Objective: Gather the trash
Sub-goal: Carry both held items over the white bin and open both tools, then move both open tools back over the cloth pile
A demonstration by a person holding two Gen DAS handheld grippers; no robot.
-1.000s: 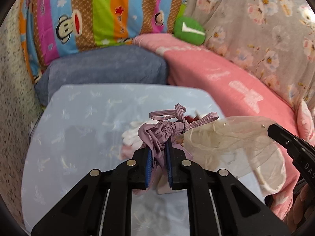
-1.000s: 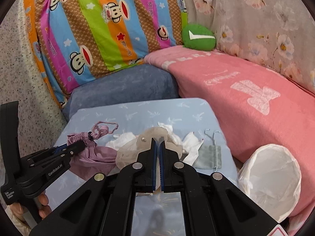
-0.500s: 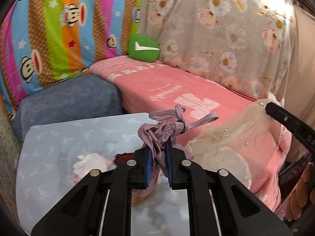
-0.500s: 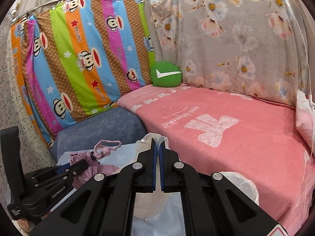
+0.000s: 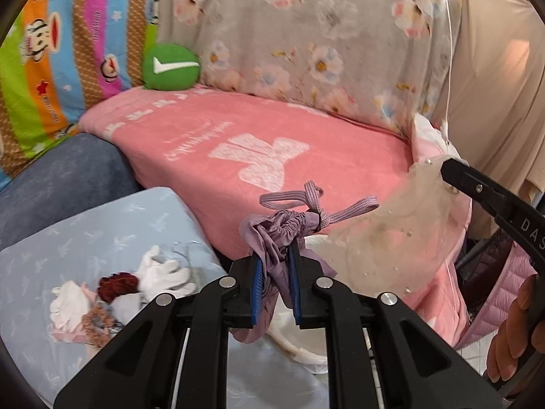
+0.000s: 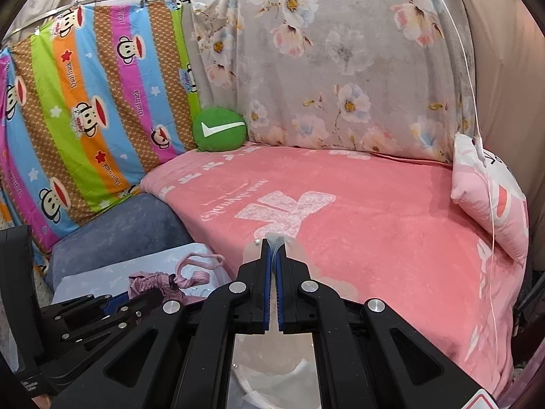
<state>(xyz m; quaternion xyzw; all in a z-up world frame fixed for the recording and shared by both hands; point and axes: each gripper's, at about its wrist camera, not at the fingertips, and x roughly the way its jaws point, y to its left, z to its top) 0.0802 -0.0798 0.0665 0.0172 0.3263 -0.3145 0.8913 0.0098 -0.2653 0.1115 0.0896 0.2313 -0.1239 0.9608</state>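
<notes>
My left gripper [image 5: 276,266] is shut on a purple drawstring pouch [image 5: 282,228] with ribbed purple cords, held in the air. It also shows in the right wrist view [image 6: 160,281]. My right gripper [image 6: 273,266] is shut on a sheer beige mesh bag with pearl beads [image 5: 402,238], whose edge shows between the blue pads [image 6: 273,243]. Both are held over a white-lined trash bin [image 5: 299,341], seen below in the right wrist view too [image 6: 272,375]. More scraps lie on the light blue cushion [image 5: 68,238]: white tissues [image 5: 163,272], a dark red scrunchie [image 5: 117,284].
A pink blanket [image 6: 357,211] covers the bed ahead. A green round cushion [image 6: 219,129] sits at its back, a pink pillow [image 6: 490,191] at the right. A dark blue cushion [image 6: 129,221] lies behind the light blue one. Patterned sheets hang as walls.
Both grippers have lifted and swung right, carrying the pouch and the mesh bag off the light blue cushion to above the white-lined bin beside the pink bed.
</notes>
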